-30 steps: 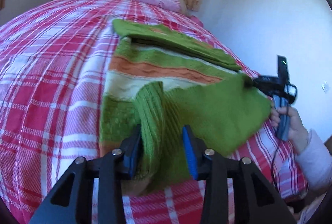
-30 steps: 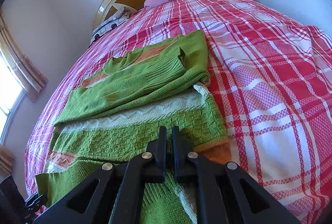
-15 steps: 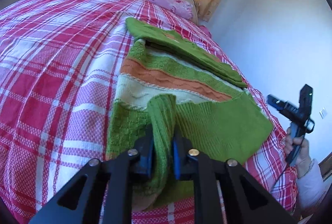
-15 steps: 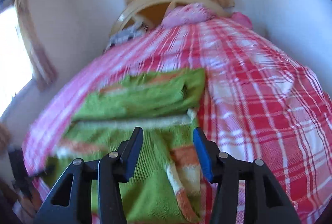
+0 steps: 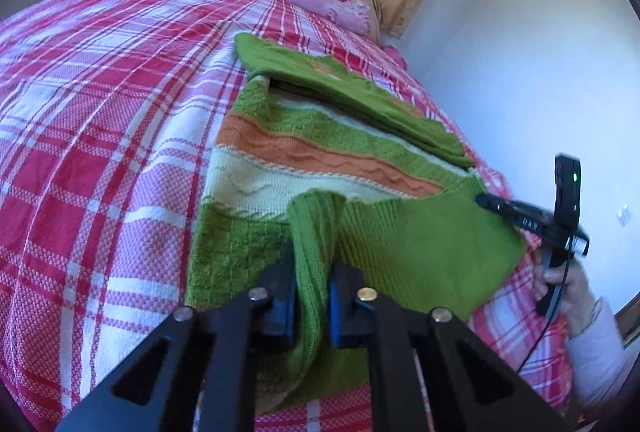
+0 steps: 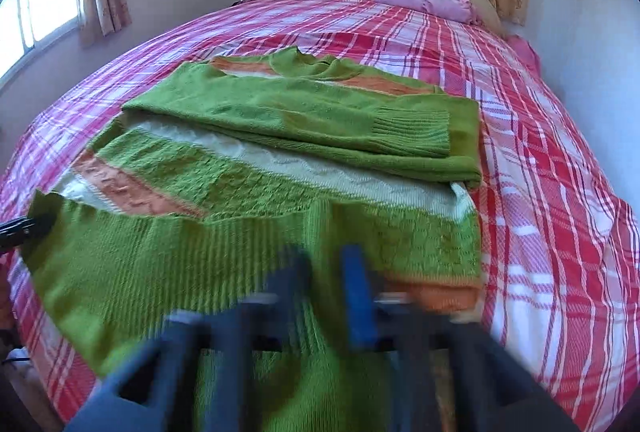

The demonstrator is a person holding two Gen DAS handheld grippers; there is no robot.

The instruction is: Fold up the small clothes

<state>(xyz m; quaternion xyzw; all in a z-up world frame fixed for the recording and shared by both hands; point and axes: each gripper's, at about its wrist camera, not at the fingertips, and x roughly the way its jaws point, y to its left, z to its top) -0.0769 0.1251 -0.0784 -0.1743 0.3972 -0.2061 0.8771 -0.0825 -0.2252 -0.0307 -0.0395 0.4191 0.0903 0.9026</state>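
1. The left gripper (image 5: 314, 266), at 6 o'clock in its own view, has just been closing. Its blue pads are now narrowed onto a raised ridge of ribbed green knit, which is pinched between them, where a second ago it was only straddled by wide jaws.
2. The green knitted sweater with orange and cream bands (image 5: 304, 148) is spread on the red-and-white checked bedcover (image 5: 100, 152). It runs from the centre of the left wrist view toward 1 o'clock, where the neckline is pointed at the headboard. The sleeves (image 6: 320, 120) are already laid across the chest, so only the lower body is left unfolded.
3. The ribbed hem (image 5: 400, 244) is seen lifted off the cover between the two grippers, and its far corner is reached at 3 o'clock in the left wrist view.
4. The right gripper (image 6: 324, 268), at 6 o'clock in its own blurred view, was released and shifted along the hem half a second ago. Its jaws have just been closing again, and a strip of green knit is seen between them, so a fresh narrow grip is judged to be taken.
5. Both ends of the hem are therefore judged held, and the hem can next be carried toward 12 o'clock over the sleeves. Uneven lifting is to be avoided, since the loose knit could be skewed.
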